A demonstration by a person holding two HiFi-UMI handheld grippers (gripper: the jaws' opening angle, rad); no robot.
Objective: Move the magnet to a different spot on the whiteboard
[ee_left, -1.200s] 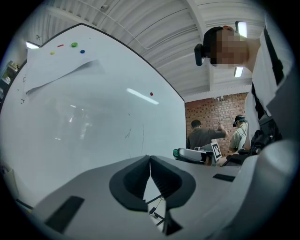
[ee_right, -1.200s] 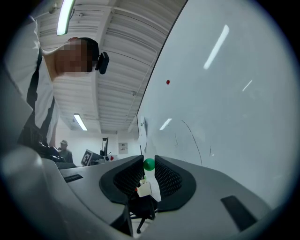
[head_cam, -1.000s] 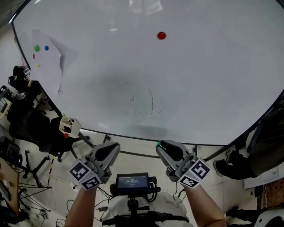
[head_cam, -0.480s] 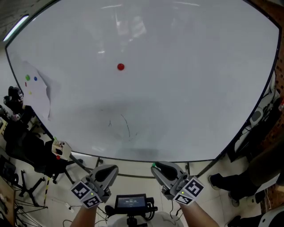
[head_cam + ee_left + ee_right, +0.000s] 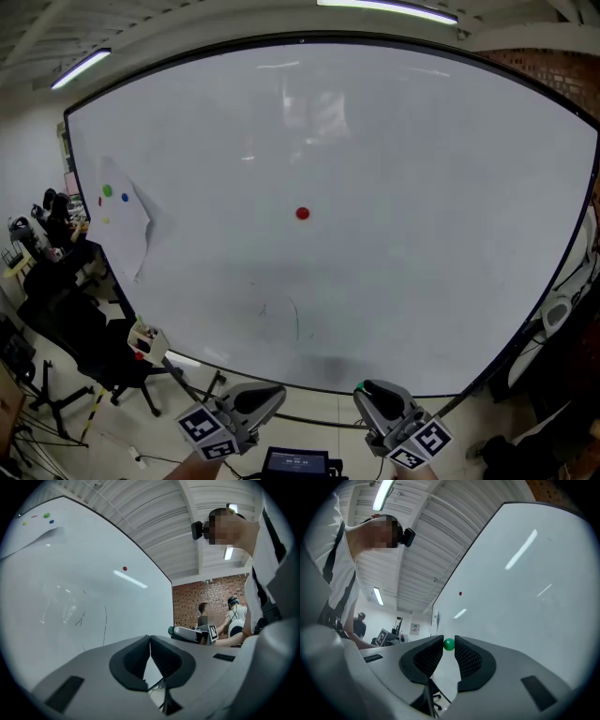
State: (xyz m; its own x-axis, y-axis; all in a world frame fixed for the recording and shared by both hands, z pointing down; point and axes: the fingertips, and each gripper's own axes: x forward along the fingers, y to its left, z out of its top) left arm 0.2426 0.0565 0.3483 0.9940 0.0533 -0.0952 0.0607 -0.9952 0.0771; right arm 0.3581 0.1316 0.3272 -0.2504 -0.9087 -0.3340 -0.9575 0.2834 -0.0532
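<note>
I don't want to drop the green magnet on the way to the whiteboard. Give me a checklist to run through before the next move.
1. Green magnet in the right tool: ok, pinched between the jaw tips.
2. Grip secure: cannot tell; only the very tips hold it.
3. Left tool out of the way: ok, jaws together, nothing between them, low beside the right one.
4. Free spot on the whiteboard: ok, wide bare surface all round the red magnet.
5. Right tool at the board: not ok, in the head view it hangs below the board's lower edge, apart from the surface.
</note>
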